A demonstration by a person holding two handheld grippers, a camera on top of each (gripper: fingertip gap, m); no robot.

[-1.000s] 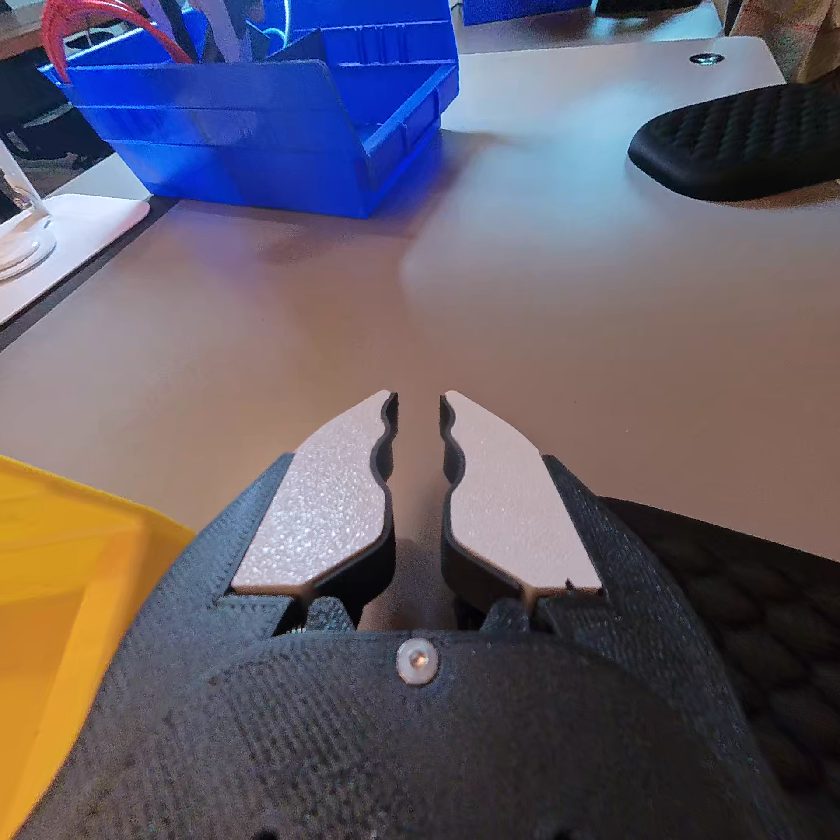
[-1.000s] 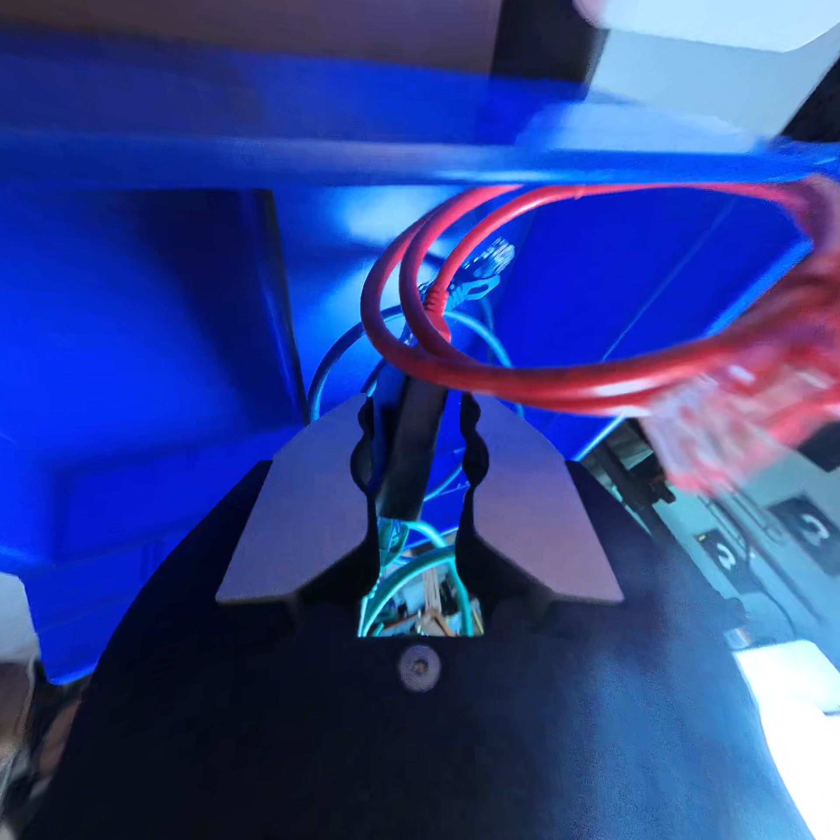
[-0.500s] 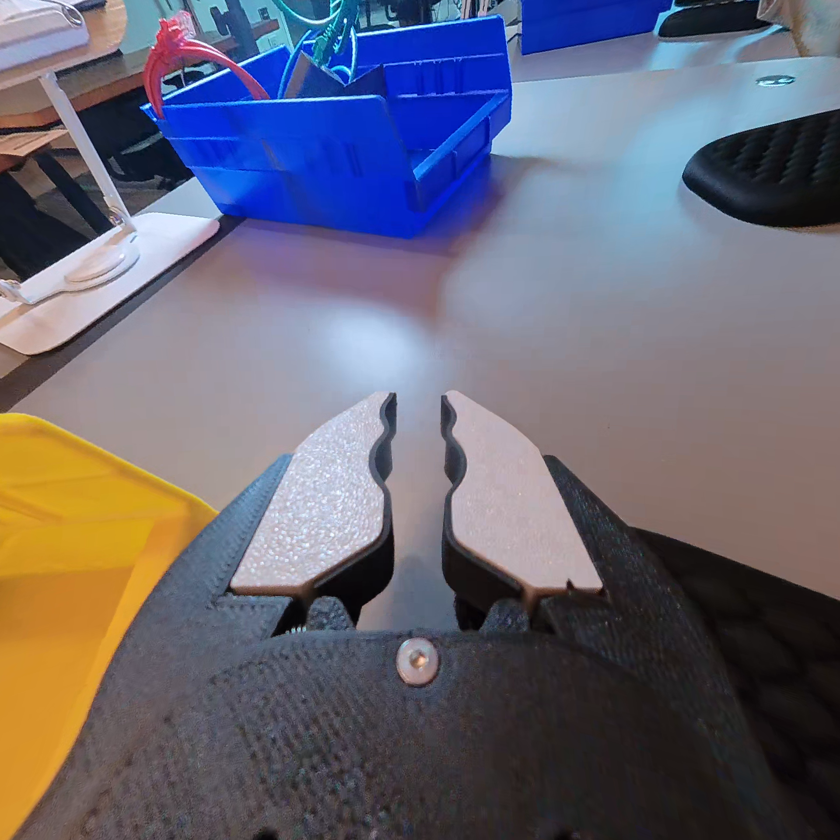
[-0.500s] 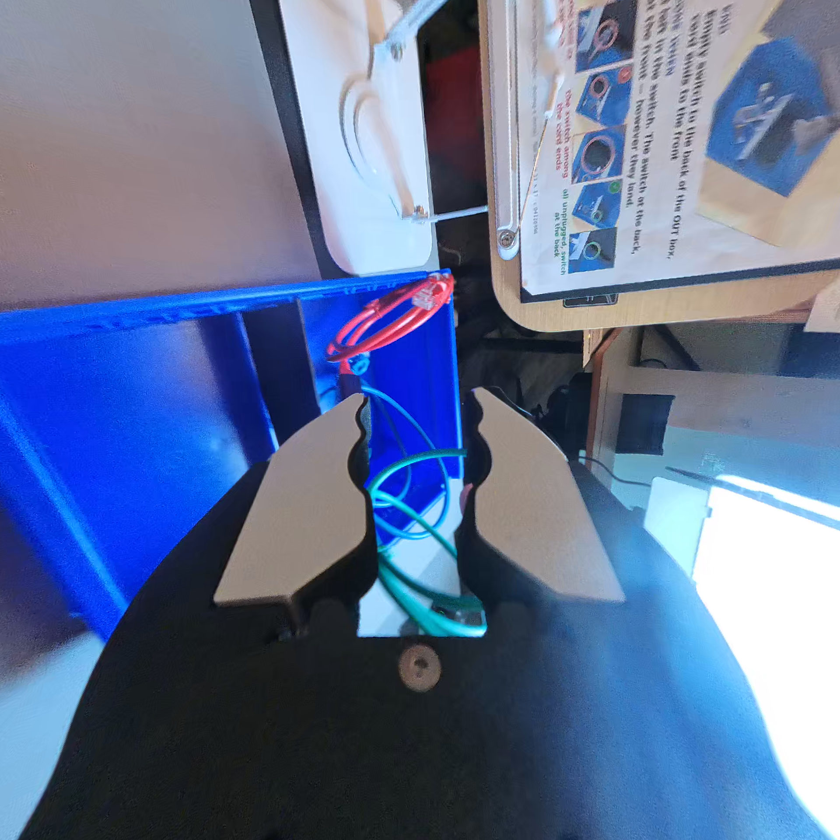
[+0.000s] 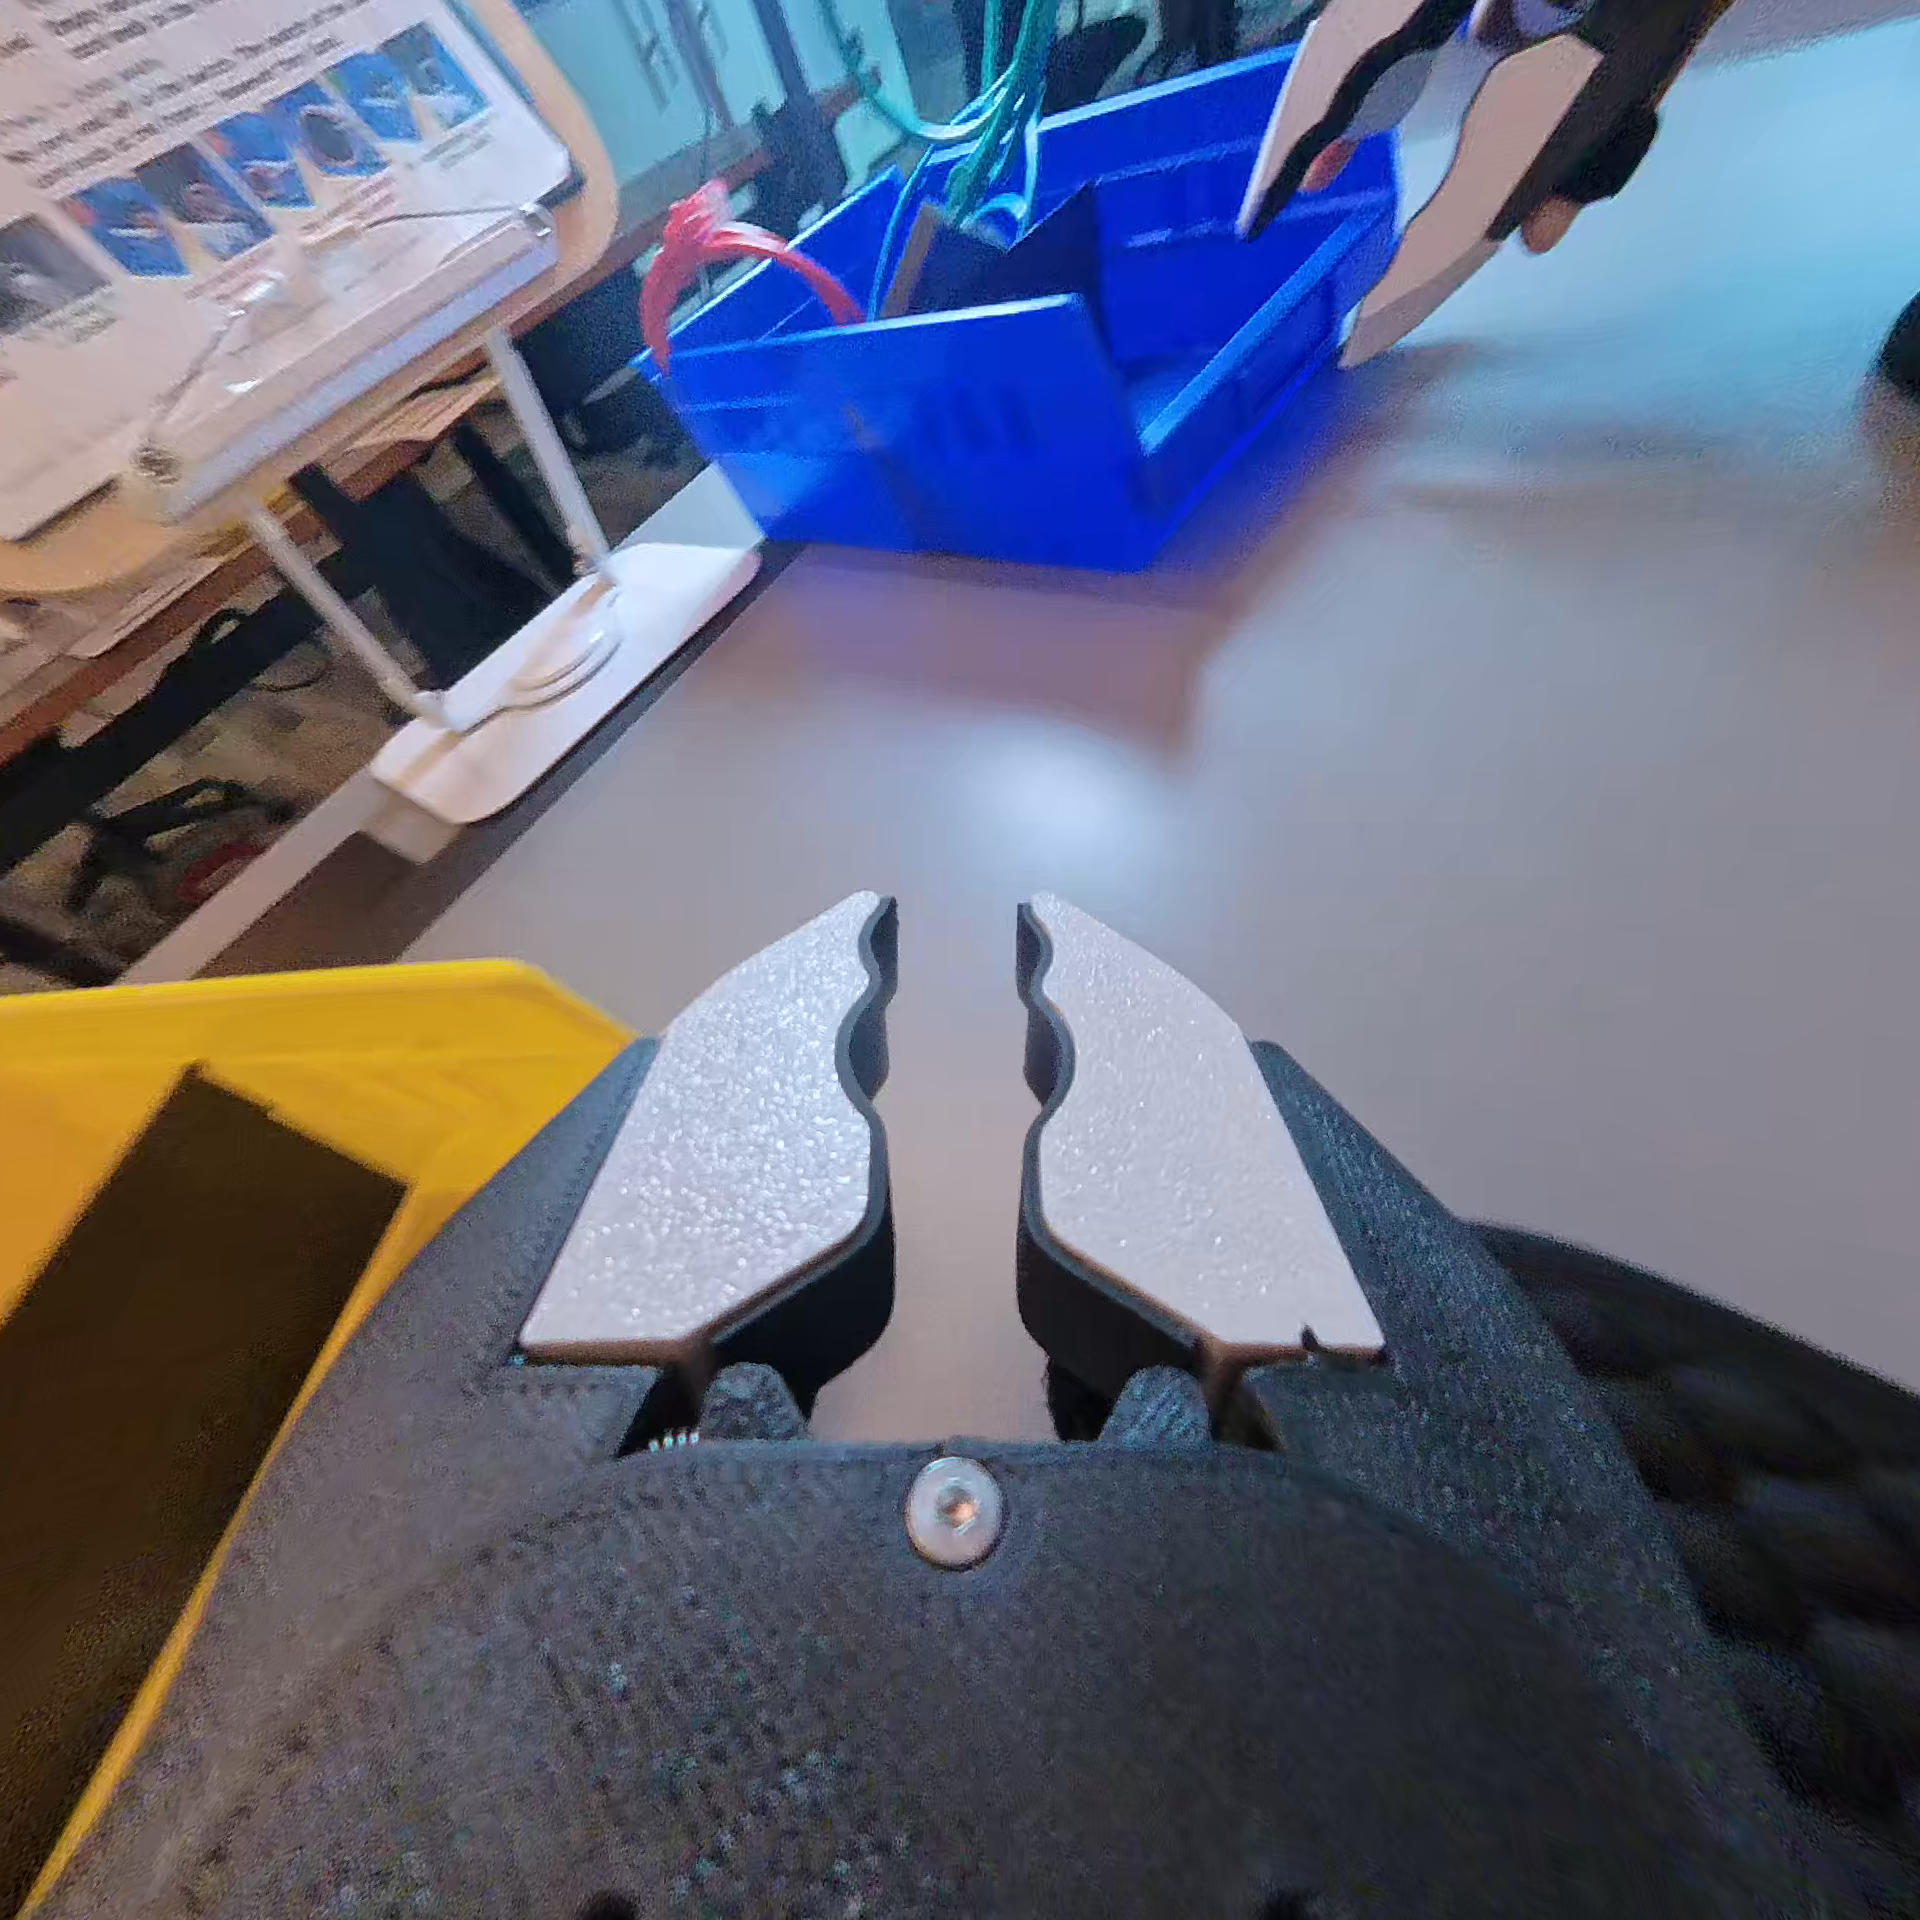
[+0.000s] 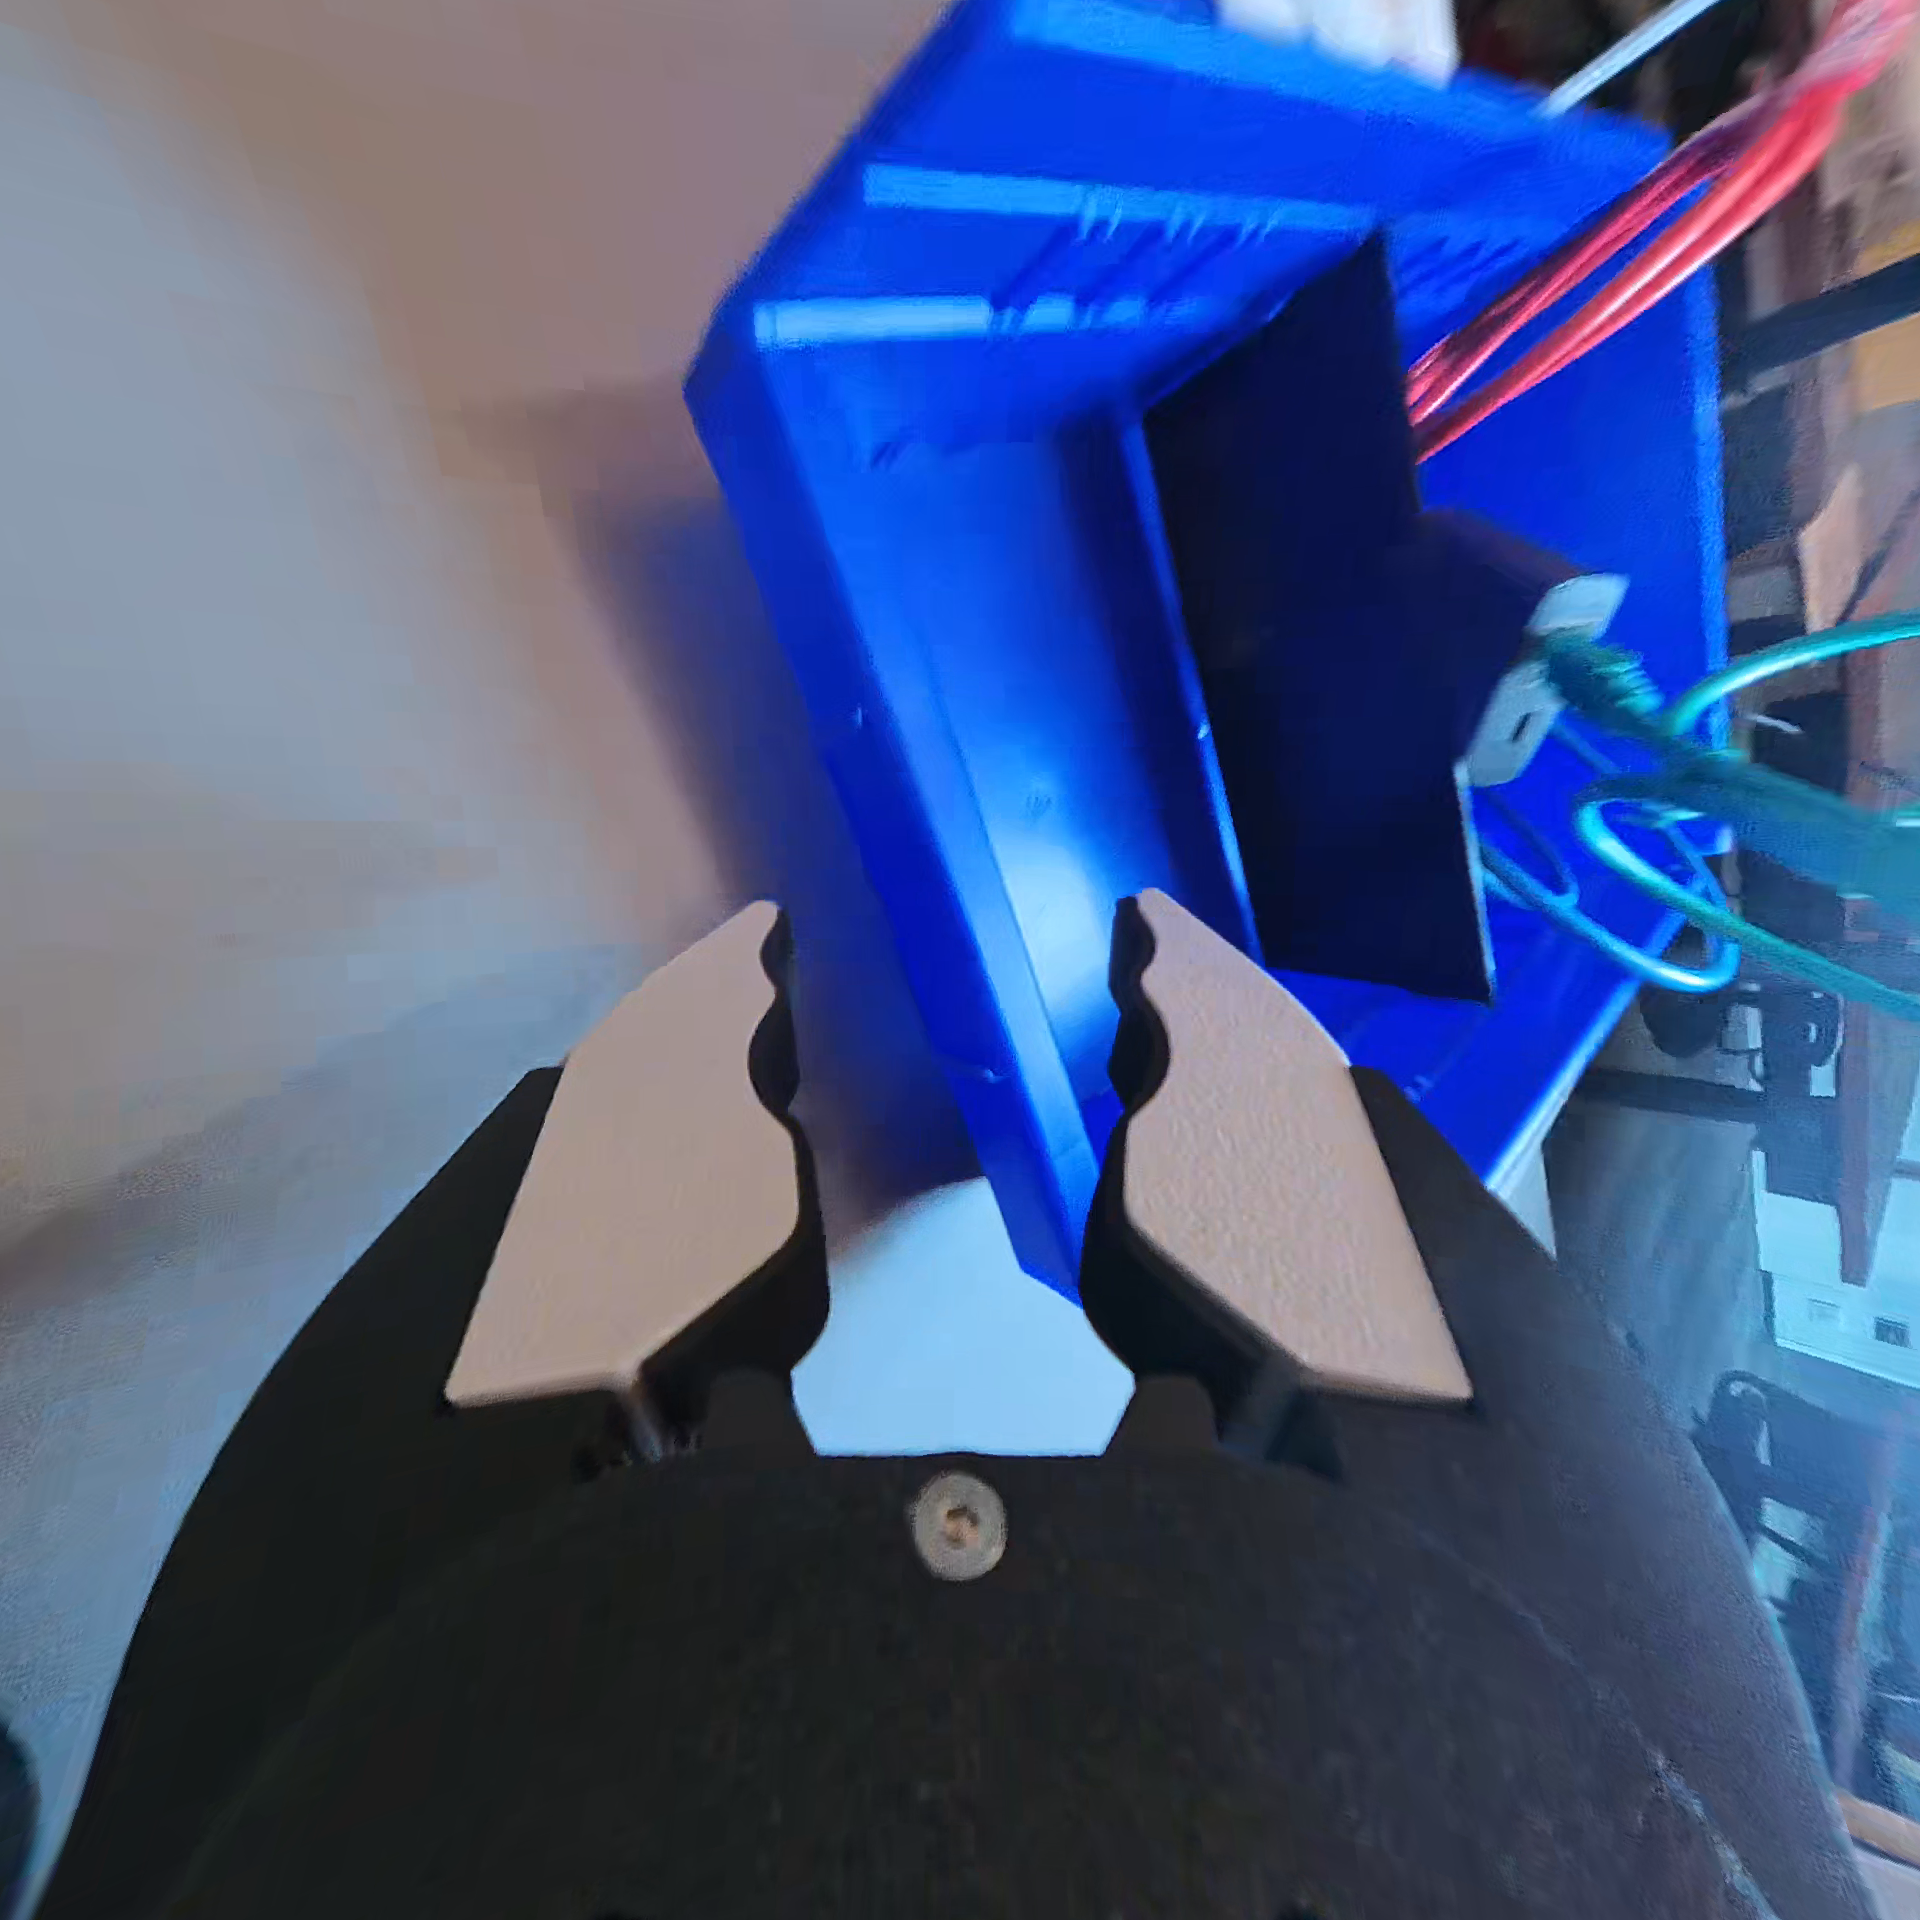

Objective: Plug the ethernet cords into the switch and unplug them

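Moved since earlier: right gripper (image 6: pixel 951 920) has come up out of the blue bin (image 6: pixel 935 665) and spread wider; the cords it straddled are left behind.
Left wrist view only: yellow bin (image 5: pixel 312 1039) beside the left gripper (image 5: pixel 956 914), white stand (image 5: pixel 561 665), right gripper (image 5: pixel 1371 197) above the blue bin (image 5: pixel 935 436).
Right wrist view only: dark switch (image 6: pixel 1320 665) upright inside the bin, green cords (image 6: pixel 1704 727) plugged in, red cords (image 6: pixel 1621 249) over the far wall.
Right tongs: released, wide apart, holding nothing, astride the bin's wall; contact unclear.
Left tongs: narrow gap, empty, above table (image 5: pixel 1455 779).
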